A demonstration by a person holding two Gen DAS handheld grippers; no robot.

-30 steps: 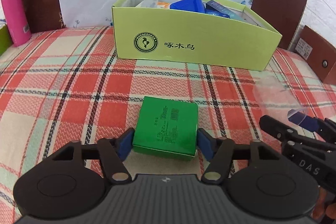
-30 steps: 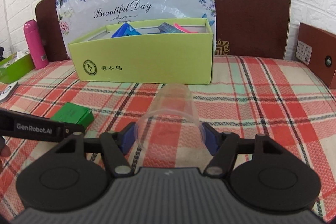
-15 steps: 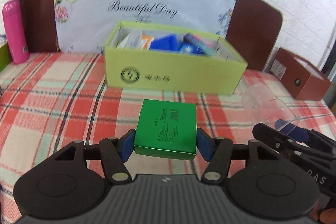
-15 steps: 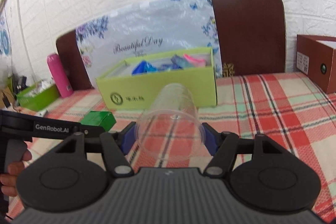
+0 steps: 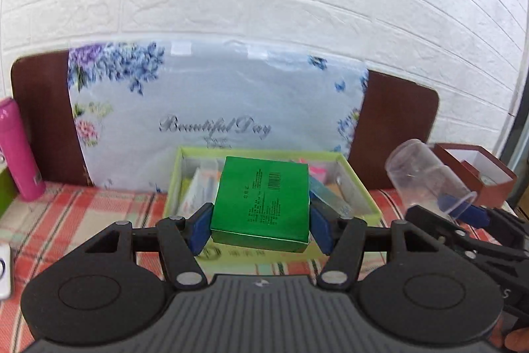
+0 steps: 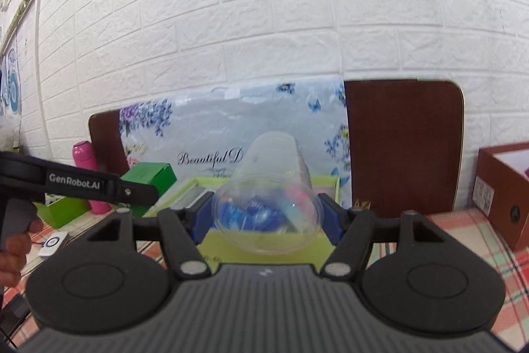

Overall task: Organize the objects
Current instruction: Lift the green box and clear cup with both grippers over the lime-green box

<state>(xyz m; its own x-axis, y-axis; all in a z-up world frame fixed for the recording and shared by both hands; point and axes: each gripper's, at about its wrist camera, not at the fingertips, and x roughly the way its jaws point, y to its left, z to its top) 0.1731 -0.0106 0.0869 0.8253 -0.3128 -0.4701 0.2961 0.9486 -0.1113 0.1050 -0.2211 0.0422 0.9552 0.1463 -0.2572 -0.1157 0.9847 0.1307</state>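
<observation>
In the left wrist view, my left claw [image 5: 260, 225] pinches a green box [image 5: 261, 202] by its two sides, blue pads pressed flat against it, and carries it clear of the checked cloth [image 5: 99, 207]. Behind it, at twelve o'clock, sits the lime storage box [image 5: 358, 187], open-topped and already holding several packets. At three o'clock the right claw [image 5: 463, 210] shows with the clear cup lying sideways in it. A pink bottle [image 5: 16, 151] stands at nine o'clock by the brown headboard [image 5: 396, 111].

In the right wrist view, my right claw [image 6: 266, 222] grips the clear cup [image 6: 267, 214] across its mouth, rim towards the camera and base pointing at the storage box [image 6: 325, 182] dead ahead. The green box [image 6: 150, 176] appears at ten o'clock behind the left claw's black arm. A brown box [image 6: 499, 191] sits at three o'clock.

My worries from here: the cup is thin and slick, so a squeeze at the rim may buckle it or let it spin out. The storage box looks crowded, so either item could land on the packets and tip over the wall. Both claws head for the same opening, so I judge they could knock together if they arrive at once. The green box also hides the storage box's middle from the left camera, so placing it there is part guesswork.
</observation>
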